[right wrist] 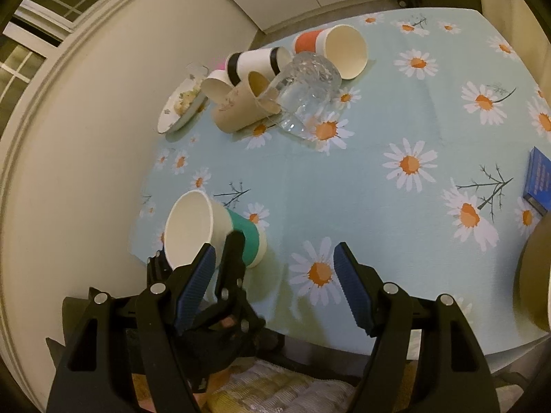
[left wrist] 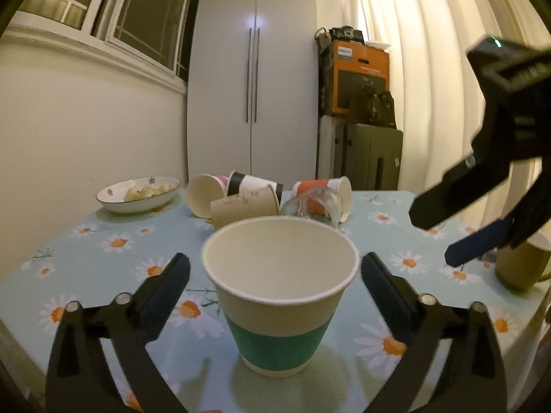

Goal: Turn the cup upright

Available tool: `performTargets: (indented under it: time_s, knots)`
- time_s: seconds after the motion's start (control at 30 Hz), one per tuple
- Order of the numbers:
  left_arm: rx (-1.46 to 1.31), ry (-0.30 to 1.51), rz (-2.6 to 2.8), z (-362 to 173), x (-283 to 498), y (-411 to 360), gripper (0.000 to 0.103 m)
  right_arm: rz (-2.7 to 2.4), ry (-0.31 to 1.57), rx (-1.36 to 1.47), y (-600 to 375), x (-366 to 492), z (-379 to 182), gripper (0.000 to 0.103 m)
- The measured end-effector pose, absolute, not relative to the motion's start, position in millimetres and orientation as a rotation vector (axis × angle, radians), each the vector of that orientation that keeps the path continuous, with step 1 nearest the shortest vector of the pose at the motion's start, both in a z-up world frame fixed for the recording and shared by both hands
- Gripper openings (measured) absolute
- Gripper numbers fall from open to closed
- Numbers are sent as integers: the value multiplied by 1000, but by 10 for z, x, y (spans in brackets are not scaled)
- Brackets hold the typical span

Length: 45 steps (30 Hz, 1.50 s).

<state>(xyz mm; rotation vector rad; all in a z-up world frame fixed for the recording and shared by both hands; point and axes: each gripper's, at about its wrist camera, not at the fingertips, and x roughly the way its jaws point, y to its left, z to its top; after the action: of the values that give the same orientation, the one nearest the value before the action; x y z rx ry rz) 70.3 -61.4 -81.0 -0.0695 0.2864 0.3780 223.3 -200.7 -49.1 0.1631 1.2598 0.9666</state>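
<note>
A paper cup with a teal band [left wrist: 280,296] stands upright on the daisy tablecloth [left wrist: 103,258], mouth up. My left gripper [left wrist: 275,272] is open, a finger on each side of the cup, not touching it. The cup also shows in the right wrist view [right wrist: 213,227], with the left gripper's fingers [right wrist: 234,258] beside it. My right gripper [right wrist: 273,285] is open and empty, above the table's near edge; it shows in the left wrist view [left wrist: 437,237] at the right, raised above the table.
Several paper cups [left wrist: 241,203] and a clear glass mug [left wrist: 316,206] lie on their sides at the far end. A white bowl of food [left wrist: 137,192] sits far left. A tan mug [left wrist: 523,265] stands at the right. A blue box [right wrist: 539,179] lies at the right edge.
</note>
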Motion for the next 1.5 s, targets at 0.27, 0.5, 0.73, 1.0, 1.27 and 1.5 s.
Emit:
performTargets:
  time_s: [0.27, 0.5, 0.73, 1.0, 1.27, 1.5]
  knots:
    - [-76, 318, 306, -380, 489, -512, 97, 1044, 1058, 271, -2382, 1917, -288, 74]
    - [-160, 414, 260, -114, 195, -232, 97, 1029, 858, 180, -2582, 1365, -171, 80]
    - [-156, 478, 200, 28, -122, -137, 97, 967, 708, 56, -2632, 876, -170, 89]
    - [-86, 487, 174, 88, -474, -201, 97, 894, 575, -30, -2577, 535, -160, 96]
    - [-77, 491, 161, 51, -619, -284, 97, 882, 536, -97, -2544, 299, -209, 98]
    - [-136, 513, 162, -2, -670, -209, 97, 876, 537, -105, -2546, 243, -248, 98]
